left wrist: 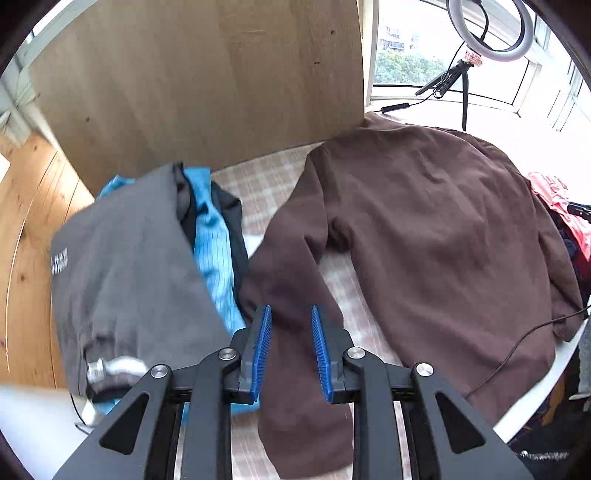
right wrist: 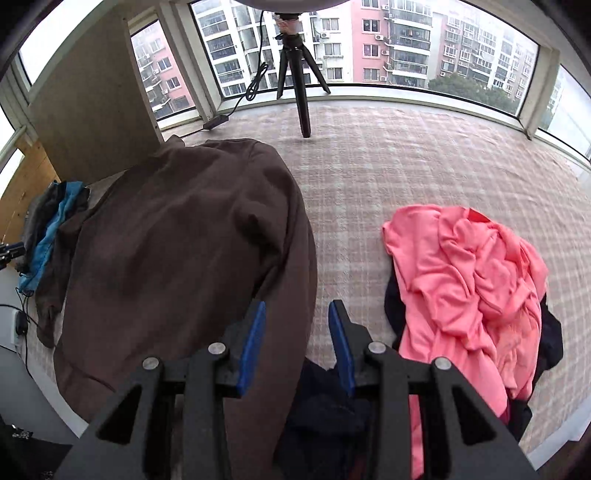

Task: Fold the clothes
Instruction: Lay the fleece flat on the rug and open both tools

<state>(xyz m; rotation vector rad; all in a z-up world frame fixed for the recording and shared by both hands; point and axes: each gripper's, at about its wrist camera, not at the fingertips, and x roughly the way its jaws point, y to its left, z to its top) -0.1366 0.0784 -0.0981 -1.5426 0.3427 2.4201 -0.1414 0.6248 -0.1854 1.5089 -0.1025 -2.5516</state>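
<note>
Checked pink-and-cream cloth [right wrist: 388, 177] is seen covering the wide surface on which all the garments lie. Nearest the left wrist camera, the left gripper [left wrist: 291, 350] is held with its jaws released, nothing between the blue ribbed pads [left wrist: 261, 347], directly over one sleeve of the brown jacket [left wrist: 424, 229]; whether the pads touch the fabric cannot be told. The jacket is spread flat, with its body running from the centre toward 2 o'clock and that sleeve trailing down to 6 o'clock. At 9 o'clock a grey garment [left wrist: 125, 266] is stacked over a blue striped one [left wrist: 212, 240], just beside the sleeve. At 11 o'clock a wooden panel [left wrist: 192, 81] is stood upright behind them, and at 1 o'clock a ring light [left wrist: 487, 33] on a small tripod is placed before the window.

Nearest the right wrist camera, the right gripper [right wrist: 297, 347] is likewise held with jaws parted and empty, above the jacket's right edge and a dark navy garment [right wrist: 325, 413] at 6 o'clock. A crumpled pink garment [right wrist: 465, 288] is heaped at 3 o'clock over more dark fabric, apart from the jacket. At 12 o'clock the tripod [right wrist: 295, 74] is set on the cloth before the windows, with apartment blocks beyond
</note>
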